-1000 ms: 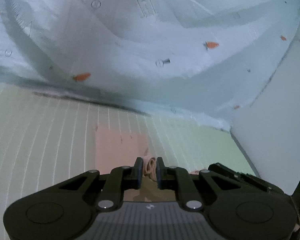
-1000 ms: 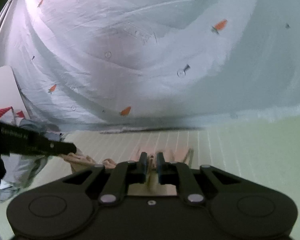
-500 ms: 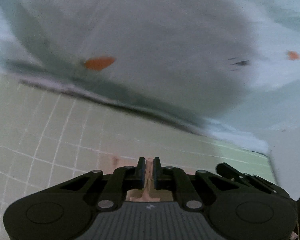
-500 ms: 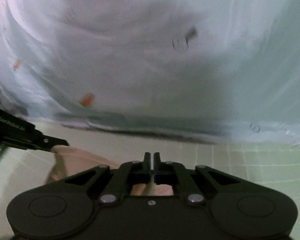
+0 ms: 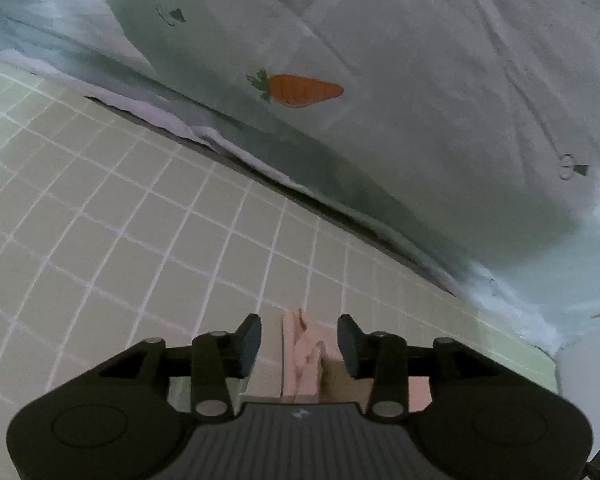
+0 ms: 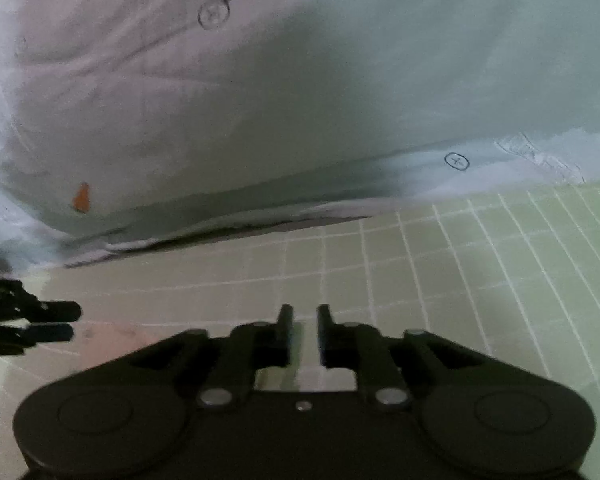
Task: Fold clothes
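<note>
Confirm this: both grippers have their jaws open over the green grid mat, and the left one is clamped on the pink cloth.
One error: the left gripper is not clamped. In the left wrist view its jaws stand wide apart, with the pink cloth lying loose between them. The right gripper is open too, over the green grid mat.

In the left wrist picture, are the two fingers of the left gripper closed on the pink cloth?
No, the left gripper is open: its fingers stand apart, and the pink cloth lies loose in the gap between them.
</note>
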Tool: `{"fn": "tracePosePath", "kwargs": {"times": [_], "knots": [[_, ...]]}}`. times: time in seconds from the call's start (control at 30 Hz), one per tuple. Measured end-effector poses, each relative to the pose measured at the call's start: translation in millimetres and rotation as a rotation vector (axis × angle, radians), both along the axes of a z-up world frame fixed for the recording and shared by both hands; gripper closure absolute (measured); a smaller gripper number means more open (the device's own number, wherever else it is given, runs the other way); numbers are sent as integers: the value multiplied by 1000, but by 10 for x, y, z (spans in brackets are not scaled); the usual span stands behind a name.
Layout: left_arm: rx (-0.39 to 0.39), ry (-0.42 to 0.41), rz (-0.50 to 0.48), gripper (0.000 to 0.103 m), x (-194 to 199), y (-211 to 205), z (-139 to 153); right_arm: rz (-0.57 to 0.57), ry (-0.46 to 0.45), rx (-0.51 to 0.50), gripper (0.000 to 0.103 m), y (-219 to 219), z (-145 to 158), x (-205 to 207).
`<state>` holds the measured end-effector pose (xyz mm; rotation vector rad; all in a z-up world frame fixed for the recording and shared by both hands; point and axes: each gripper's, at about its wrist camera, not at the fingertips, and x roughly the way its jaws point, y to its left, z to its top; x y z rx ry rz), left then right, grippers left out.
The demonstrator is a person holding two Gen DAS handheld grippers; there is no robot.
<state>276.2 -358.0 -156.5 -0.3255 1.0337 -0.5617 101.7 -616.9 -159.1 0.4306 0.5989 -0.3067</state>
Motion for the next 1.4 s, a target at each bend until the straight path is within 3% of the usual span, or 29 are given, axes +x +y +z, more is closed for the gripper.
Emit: {"fn": "tracePosePath", "kwargs": {"times": [0.07, 0.2, 0.23, 0.27, 0.3, 0.33, 0.43, 0.53, 0.6, 0.67, 0.73, 0.8, 0.9, 0.93, 1.0, 1.07, 1.13, 1.17, 1.33, 1.4], "knots": [[1, 17, -19, 47, -111, 55, -5, 12, -23, 78, 64, 49, 11, -134], [33, 57, -82, 46, -317, -21, -154, 60, 13, 162, 62, 203, -115, -161], [36, 56, -94, 54, -354, -51, -181, 73, 28, 168, 62, 250, -149, -150], [33, 49, -107, 68, -386, -80, -193, 83, 37, 172, 70, 293, -179, -136], [38, 40, -117, 95, -397, -113, -192, 90, 33, 171, 79, 322, -180, -137], [49, 24, -130, 94, -407, -136, -166, 93, 16, 164, 97, 337, -153, -152], [57, -39, -143, 95, -412, -146, -13, 93, -87, 120, 98, 352, 14, -240], [-45, -81, -84, 95, -344, -47, 165, 90, -184, 55, 98, 299, 227, -288], [-105, -104, -48, 94, -270, -30, 237, 93, -191, 16, 98, 223, 216, -193], [-40, -118, -57, 93, -154, -170, 166, 100, -183, -5, 98, 145, 144, -57], [75, -111, -66, 93, -70, -288, 27, 122, -143, 0, 98, 114, 8, 145], [108, -98, -68, 92, -7, -325, -95, 158, -118, -22, 98, 142, -69, 298], [78, -63, -28, 84, 72, -250, -231, 185, -121, -66, 97, 184, -96, 453], [69, -50, -13, 76, 98, -223, -280, 186, -112, -75, 94, 184, -122, 505], [48, -27, 11, 66, 116, -177, -315, 175, -55, -61, 81, 133, -232, 595], [30, -10, 19, 59, 126, -145, -323, 153, -46, -11, 60, 64, -267, 584], [16, -8, 4, 37, 124, -150, -300, 133, -55, 44, 54, -4, -274, 533], [10, -10, -6, 33, 114, -145, -294, 123, -60, 72, 51, -38, -277, 508], [16, -35, -39, 31, 78, -203, -315, 127, -94, 182, 47, -133, -281, 380], [25, -48, -54, 31, 89, -261, -329, 177, -71, 198, 58, -116, -310, 439]]}}
